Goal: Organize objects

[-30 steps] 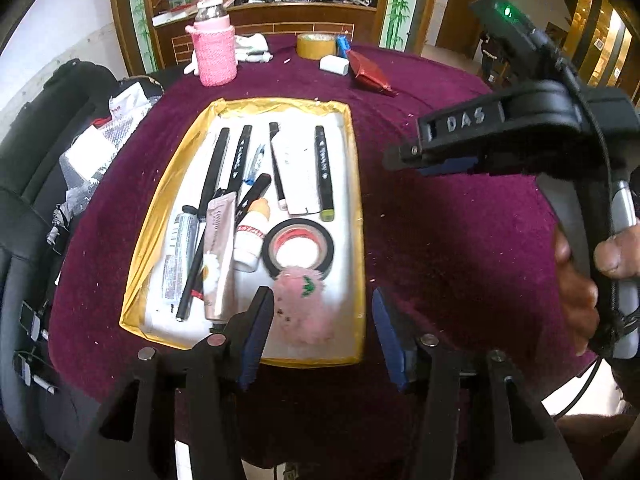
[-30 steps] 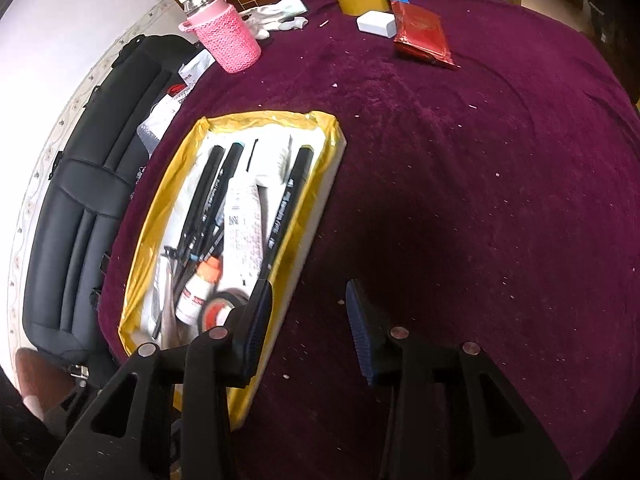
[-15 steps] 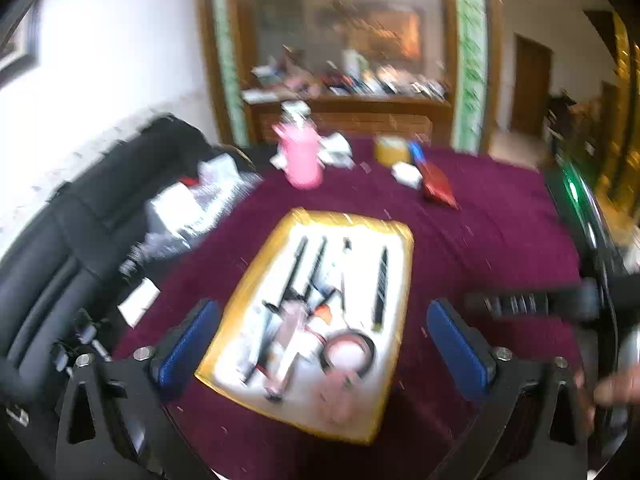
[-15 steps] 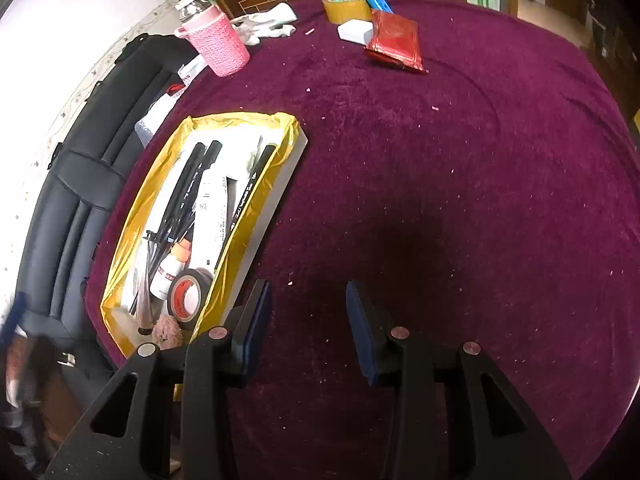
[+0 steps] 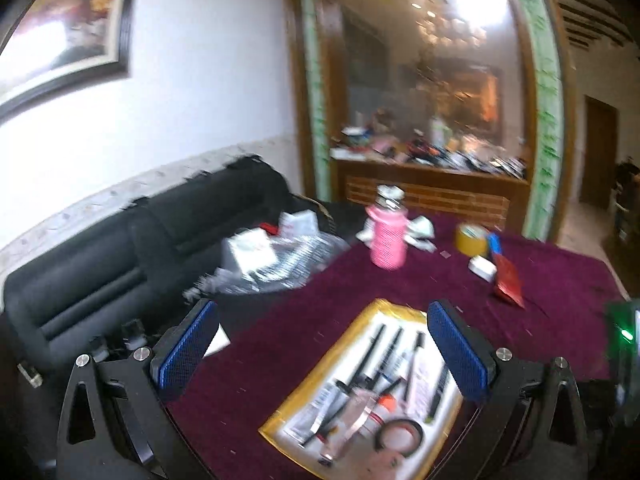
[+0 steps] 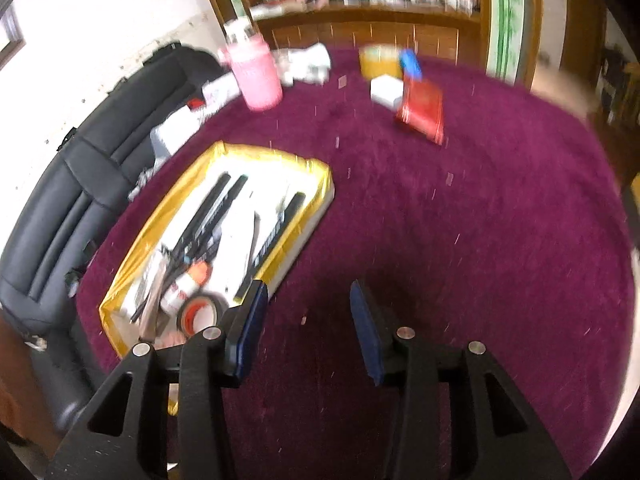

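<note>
Maroon tablecloth (image 6: pixel 460 240) bears gold-rimmed tray (image 6: pixel 316 168); pens (image 6: pixel 208 216) inside.

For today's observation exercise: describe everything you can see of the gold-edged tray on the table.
The tray is a shallow rectangle with shiny gold rim and white floor, lying flat on the purple tablecloth near the black sofa. It holds dark pens, an orange-capped bottle and a black tape roll. Neither gripper touches it.
</note>
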A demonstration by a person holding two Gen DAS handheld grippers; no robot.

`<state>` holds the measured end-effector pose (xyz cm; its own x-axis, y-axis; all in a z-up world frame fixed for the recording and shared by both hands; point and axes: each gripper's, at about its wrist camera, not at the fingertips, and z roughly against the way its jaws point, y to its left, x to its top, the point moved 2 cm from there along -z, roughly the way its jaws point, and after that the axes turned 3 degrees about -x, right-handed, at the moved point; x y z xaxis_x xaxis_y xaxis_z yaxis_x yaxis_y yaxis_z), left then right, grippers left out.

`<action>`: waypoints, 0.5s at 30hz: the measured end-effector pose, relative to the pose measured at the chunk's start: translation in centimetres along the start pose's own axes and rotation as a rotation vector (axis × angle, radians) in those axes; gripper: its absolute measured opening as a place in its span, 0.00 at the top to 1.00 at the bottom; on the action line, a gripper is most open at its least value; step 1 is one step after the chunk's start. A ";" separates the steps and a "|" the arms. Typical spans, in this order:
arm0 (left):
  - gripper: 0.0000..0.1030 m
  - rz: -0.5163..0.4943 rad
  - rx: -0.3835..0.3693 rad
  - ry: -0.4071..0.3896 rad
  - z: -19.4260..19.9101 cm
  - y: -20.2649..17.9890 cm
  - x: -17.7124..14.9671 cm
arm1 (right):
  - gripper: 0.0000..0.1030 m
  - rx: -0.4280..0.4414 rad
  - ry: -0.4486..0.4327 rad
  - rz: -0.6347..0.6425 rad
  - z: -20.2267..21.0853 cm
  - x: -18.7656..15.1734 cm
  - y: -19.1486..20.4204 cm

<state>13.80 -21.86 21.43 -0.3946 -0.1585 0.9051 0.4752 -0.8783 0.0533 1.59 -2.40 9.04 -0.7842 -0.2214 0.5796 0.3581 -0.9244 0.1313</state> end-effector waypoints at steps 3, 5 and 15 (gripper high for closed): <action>0.01 0.018 0.028 -0.011 -0.2 0.6 0.1 | 0.46 -0.133 -0.166 0.053 2.7 0.3 1.0; 0.01 0.026 0.025 0.010 -0.6 0.7 -0.3 | 0.14 -0.194 -0.262 0.076 4.0 0.2 1.6; 0.01 -0.046 -0.145 0.435 -6.5 -1.9 -7.8 | 0.05 -0.216 0.003 0.083 -2.3 -1.7 1.4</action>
<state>10.92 -21.88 11.50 -0.7208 -0.2650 0.6405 0.3467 -0.9380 0.0020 2.26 -4.05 6.43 -0.7584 -0.3001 0.5786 0.3050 -0.9479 -0.0920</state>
